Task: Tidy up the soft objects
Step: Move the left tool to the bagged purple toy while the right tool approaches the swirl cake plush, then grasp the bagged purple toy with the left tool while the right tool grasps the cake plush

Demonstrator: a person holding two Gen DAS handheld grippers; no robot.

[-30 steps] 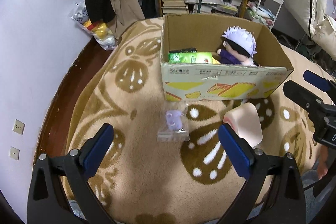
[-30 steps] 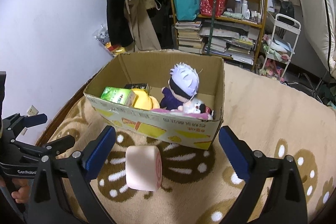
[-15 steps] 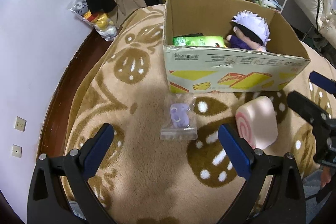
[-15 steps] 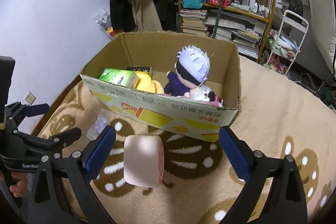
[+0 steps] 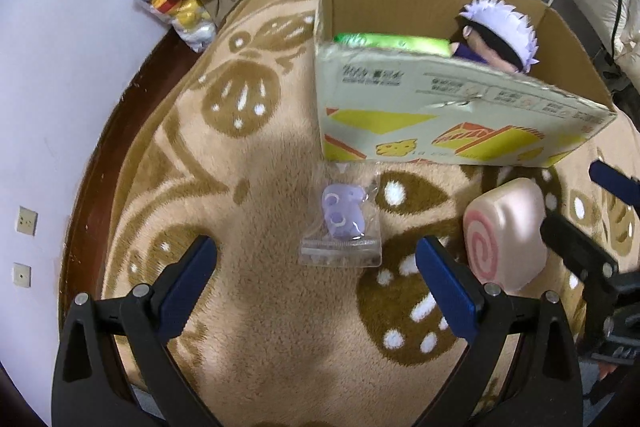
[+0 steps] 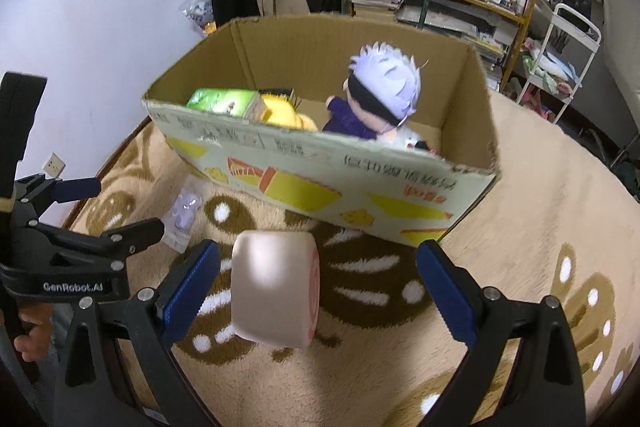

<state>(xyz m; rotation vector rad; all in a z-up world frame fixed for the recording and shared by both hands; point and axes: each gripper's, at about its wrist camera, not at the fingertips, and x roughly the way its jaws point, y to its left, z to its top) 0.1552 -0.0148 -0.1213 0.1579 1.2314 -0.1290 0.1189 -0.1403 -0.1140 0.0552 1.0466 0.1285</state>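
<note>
Both grippers spread wide, holding nothing: our left gripper (image 5: pixel 316 279) frames the bagged purple plush (image 5: pixel 343 215), our right gripper (image 6: pixel 318 283) the pink swirl-roll cushion (image 6: pixel 276 293). Both lie on the patterned rug (image 5: pixel 280 327) beside the cardboard box (image 6: pixel 320 183). "GenRobot.AI" reads on the left tool. We've moved closer than earlier; box looms larger.

Both claws: black plastic frames, silver screws, blue pads (image 5: pixel 444 287). Left claw (image 6: pixel 88 205) body carries white "GenRobot.AI" lettering.
</note>
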